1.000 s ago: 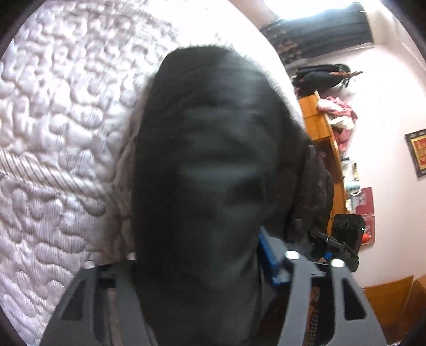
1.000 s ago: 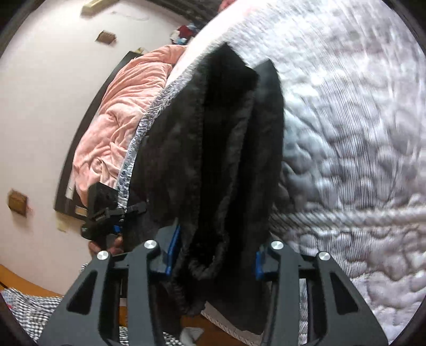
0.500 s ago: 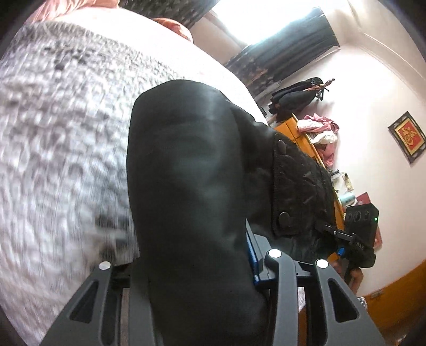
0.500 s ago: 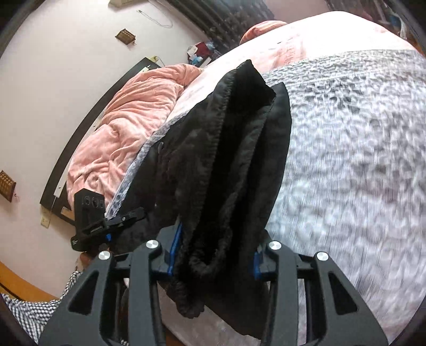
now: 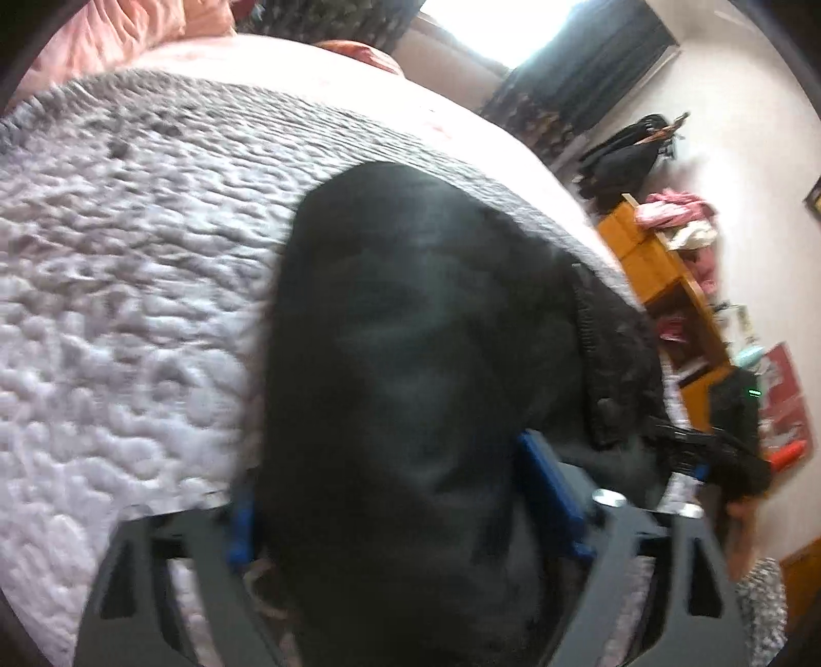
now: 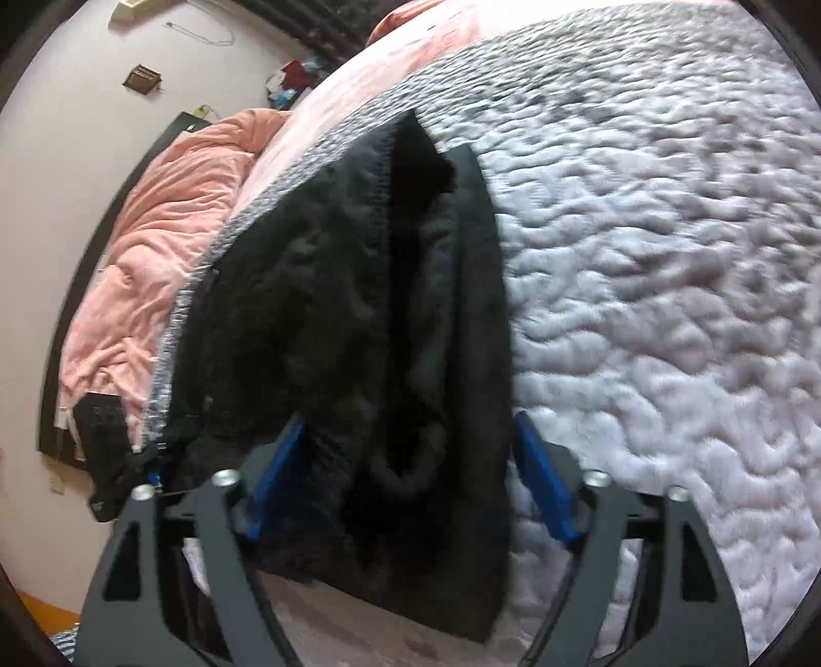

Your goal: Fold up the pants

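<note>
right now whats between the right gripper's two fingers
In the right wrist view, the folded black pants lie on the quilt between the right gripper fingers, whose jaws have just opened.

Quilted bed [image 5: 128,287], bright window [image 5: 518,31], wooden shelf [image 5: 667,287], perhaps cluttered.

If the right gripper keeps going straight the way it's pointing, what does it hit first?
Most likely the fuzzy black pants, already lying between the right gripper's just-opened blue pads. Under them is the quilted grey-white bedspread. Depth is hard to judge.
</note>
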